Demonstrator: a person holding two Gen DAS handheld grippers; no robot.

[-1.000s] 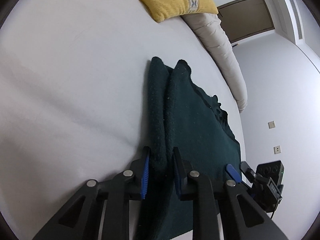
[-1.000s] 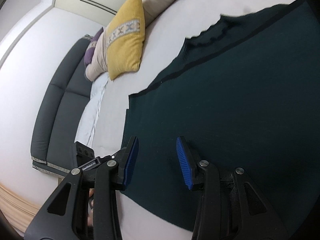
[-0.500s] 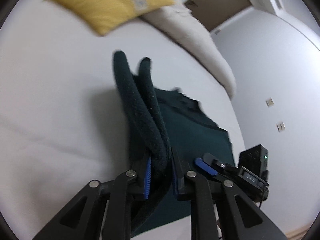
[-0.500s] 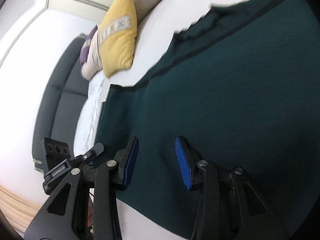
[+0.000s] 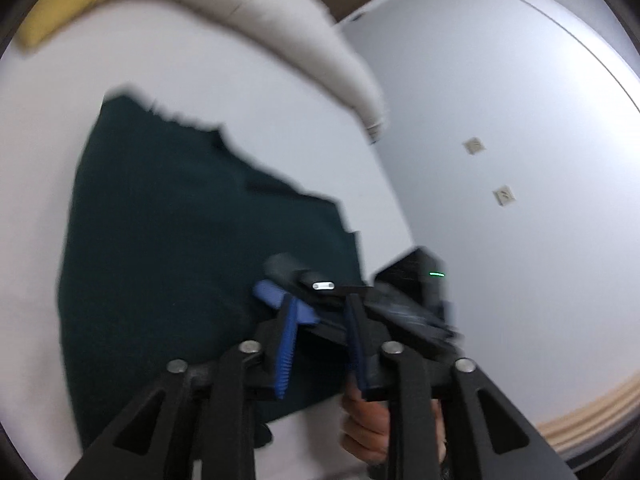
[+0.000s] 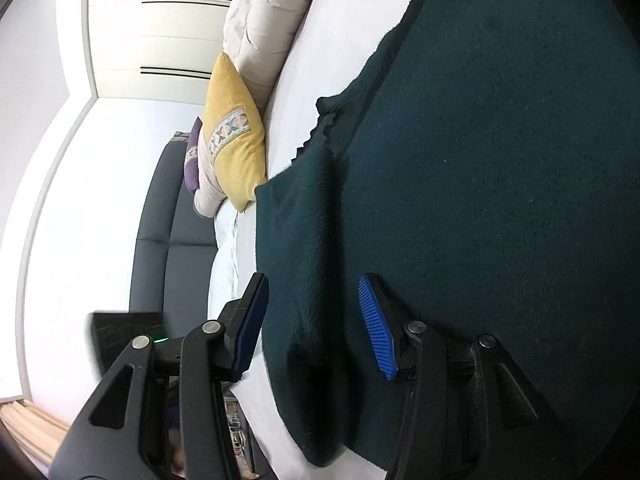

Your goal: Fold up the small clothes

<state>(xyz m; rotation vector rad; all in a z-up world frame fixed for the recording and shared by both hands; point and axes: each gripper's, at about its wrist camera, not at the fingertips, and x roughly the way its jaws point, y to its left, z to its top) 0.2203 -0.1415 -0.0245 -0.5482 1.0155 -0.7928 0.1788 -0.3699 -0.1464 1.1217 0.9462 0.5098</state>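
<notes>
My dark green fuzzy knitted top (image 6: 480, 160) lies flat on the white bed (image 5: 248, 92), under both claws. It is soft and floppy. My left claw (image 5: 320, 344) just let go, empty. My right claw (image 6: 316, 324) is half open over the folded edge, where I'd pinch.

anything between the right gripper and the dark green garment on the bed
Nothing visible does. The right gripper hovers with its jaws apart directly at the folded edge of the dark green garment on the white bed. The yellow cushion sits well off to the side.
</notes>
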